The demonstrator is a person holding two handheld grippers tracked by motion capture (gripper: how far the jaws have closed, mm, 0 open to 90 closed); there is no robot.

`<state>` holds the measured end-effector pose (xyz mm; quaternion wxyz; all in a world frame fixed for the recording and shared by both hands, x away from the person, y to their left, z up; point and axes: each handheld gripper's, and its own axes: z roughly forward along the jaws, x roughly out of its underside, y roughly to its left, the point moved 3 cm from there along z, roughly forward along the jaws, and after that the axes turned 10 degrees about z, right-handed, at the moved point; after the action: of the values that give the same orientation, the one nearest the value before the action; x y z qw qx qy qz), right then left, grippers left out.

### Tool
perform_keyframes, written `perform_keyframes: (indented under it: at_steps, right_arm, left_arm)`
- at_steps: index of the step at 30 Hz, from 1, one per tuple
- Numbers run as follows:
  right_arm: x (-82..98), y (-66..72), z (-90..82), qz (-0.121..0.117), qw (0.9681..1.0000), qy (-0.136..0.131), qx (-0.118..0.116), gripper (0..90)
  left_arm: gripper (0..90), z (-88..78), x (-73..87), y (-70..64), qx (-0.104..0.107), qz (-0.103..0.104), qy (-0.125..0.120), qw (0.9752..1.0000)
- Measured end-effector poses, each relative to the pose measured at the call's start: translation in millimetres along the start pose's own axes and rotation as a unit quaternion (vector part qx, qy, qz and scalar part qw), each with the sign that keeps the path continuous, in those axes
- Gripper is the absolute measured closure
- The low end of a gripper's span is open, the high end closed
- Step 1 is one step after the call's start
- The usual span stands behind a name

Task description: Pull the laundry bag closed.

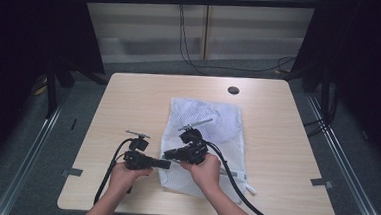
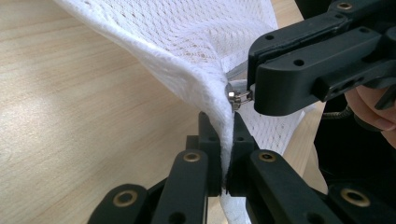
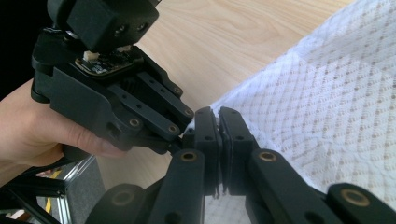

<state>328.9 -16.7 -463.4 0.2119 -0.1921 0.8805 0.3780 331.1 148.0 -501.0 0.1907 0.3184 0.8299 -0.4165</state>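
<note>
I have my left gripper (image 1: 164, 163) clamped on the left edge of the white mesh laundry bag (image 1: 212, 121), its jaws pressed together with a fold of the netting pinched between them, as the left gripper view shows (image 2: 227, 154). I hold it there, I judge, to anchor the fabric so the zipper can be worked against something fixed. My right gripper (image 1: 171, 155) comes in from the right and meets the left one nearly tip to tip at that same near-left edge; in the left gripper view its jaws are closed on the small metal zipper pull (image 2: 235, 96), just above my own pinch. In the right gripper view the jaws (image 3: 219, 140) stand together, though what lies between them is hidden there. The bag lies flat on the wooden table (image 1: 128, 103), right of centre, stretching away toward the far side, with only the gripped corner lifted off the surface. My left hand (image 1: 124, 176) sits low near the table's near edge, forearm coming in from below and angled slightly right. My right hand (image 1: 205, 171) rests over the bag's near end, wrist turned left so its gripper points across toward the other. Both cables trail back toward me.
</note>
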Motion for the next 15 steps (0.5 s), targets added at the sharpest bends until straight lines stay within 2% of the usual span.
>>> perform_keyframes:
  at_steps: [4,7,9,15]
  right_arm:
    - [0.5,-0.4,-0.8,-0.001,1.0000,0.001,-0.002,87.3]
    - [1.3,-1.2,-1.2,0.000,1.0000,0.001,-0.005,87.3]
    - [1.7,-1.8,-1.9,-0.001,1.0000,0.002,-0.003,87.3]
    - [3.2,-3.9,-3.7,-0.001,1.0000,0.002,-0.006,87.3]
  left_arm:
    - [88.4,-0.5,0.3,-0.2,-0.003,0.002,0.001,1.0000]
    - [88.4,-1.3,0.3,-1.0,-0.002,-0.005,-0.001,1.0000]
    - [88.5,-2.5,0.3,0.4,-0.011,-0.001,0.000,0.9999]
    - [88.5,-2.3,0.4,-0.4,-0.012,0.005,0.002,0.9999]
